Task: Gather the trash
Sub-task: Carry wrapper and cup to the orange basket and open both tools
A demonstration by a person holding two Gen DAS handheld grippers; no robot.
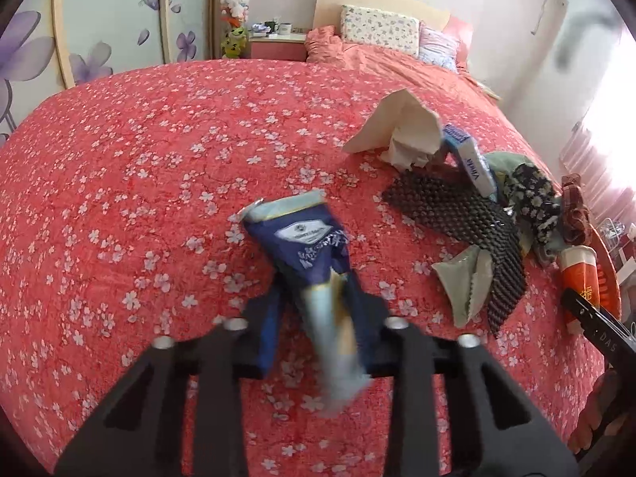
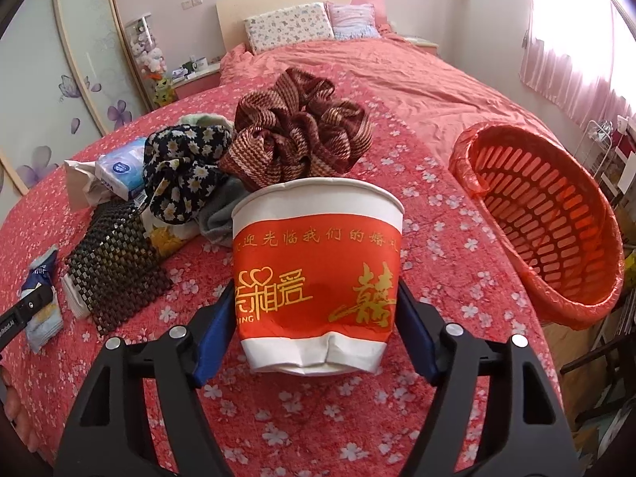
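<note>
My left gripper [image 1: 318,318] pinches a blue wrapper [image 1: 306,238] over the bed [image 1: 139,179]. My right gripper [image 2: 316,318] clamps an empty paper cup [image 2: 318,270]; the orange basket [image 2: 556,218] beside it looks empty.

Daylight floods in from the curtained window [image 2: 572,59] on my right, blown out to white-pink glare in both views; the bedspread [image 1: 159,159] is evenly lit with only soft shadows. Strong fisheye bending and dark vignette at the corners. The blue wrapper [image 1: 314,254] nearest my left lens smears into blur.
</note>
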